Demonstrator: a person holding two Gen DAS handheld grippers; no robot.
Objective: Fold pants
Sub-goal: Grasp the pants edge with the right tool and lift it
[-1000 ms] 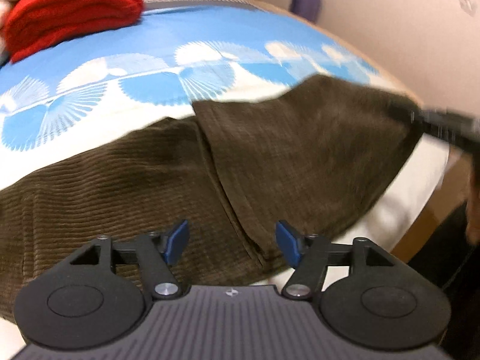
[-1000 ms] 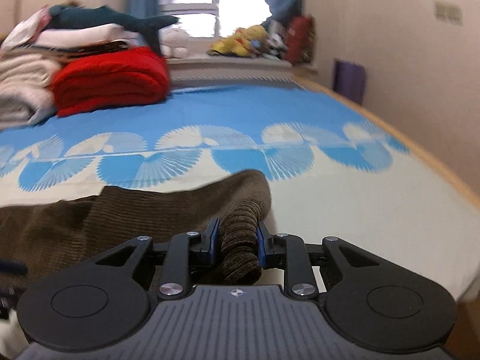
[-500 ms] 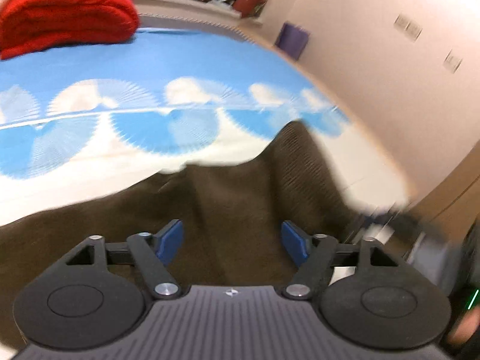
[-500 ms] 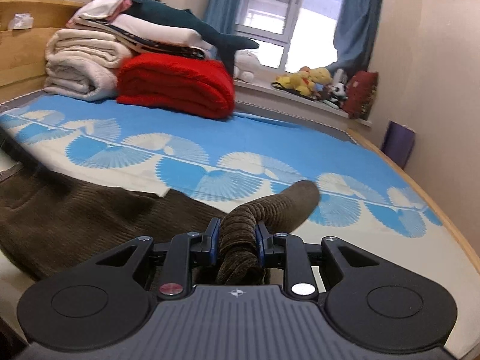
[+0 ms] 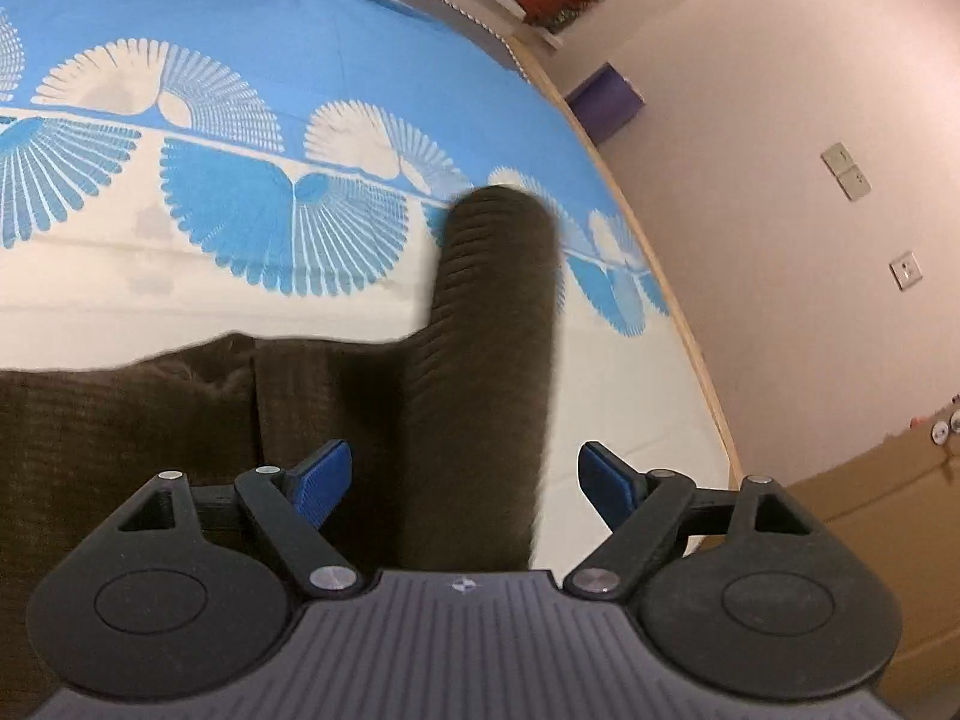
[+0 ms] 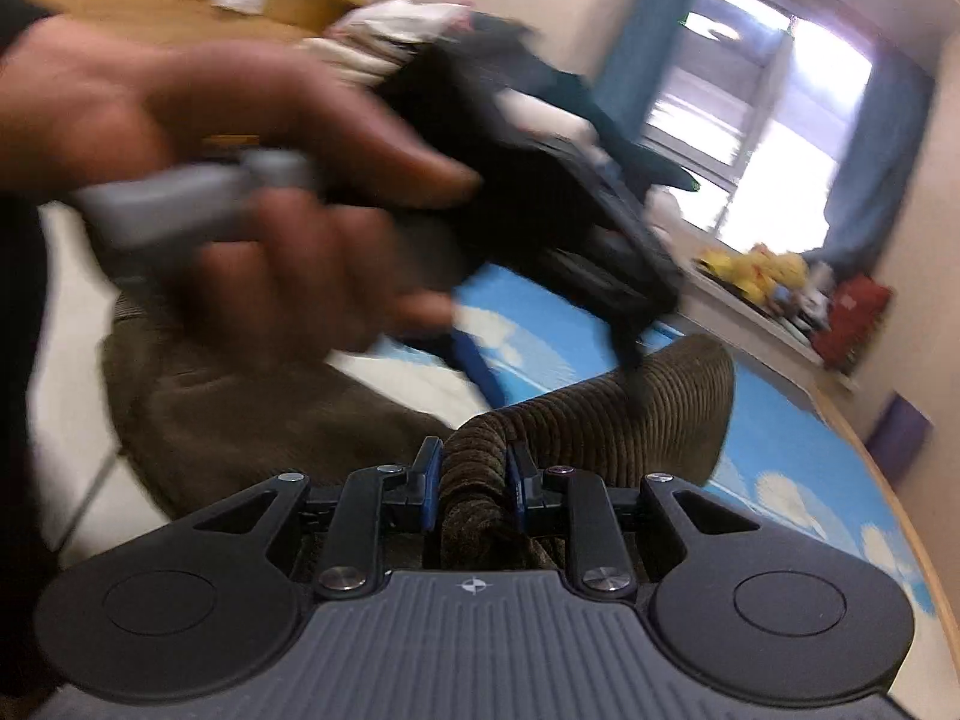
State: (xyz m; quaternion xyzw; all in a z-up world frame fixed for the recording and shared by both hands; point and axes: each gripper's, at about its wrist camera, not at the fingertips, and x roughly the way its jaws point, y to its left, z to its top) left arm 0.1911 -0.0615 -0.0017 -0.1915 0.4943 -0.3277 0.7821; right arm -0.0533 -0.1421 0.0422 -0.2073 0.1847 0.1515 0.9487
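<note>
Right wrist: brown corduroy pants (image 6: 600, 420) bunched, ribbed.

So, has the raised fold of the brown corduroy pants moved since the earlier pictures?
Yes. The brown corduroy pants, clamped in the right gripper, were carried right along the blue fan-patterned bed sheet, toward the purple box.

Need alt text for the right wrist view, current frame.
The right gripper is shut on a bunched fold of brown corduroy pants above a bed with a blue fan-print sheet. A blurred hand holding the left gripper fills the upper left. A window with blue curtains is behind.
</note>
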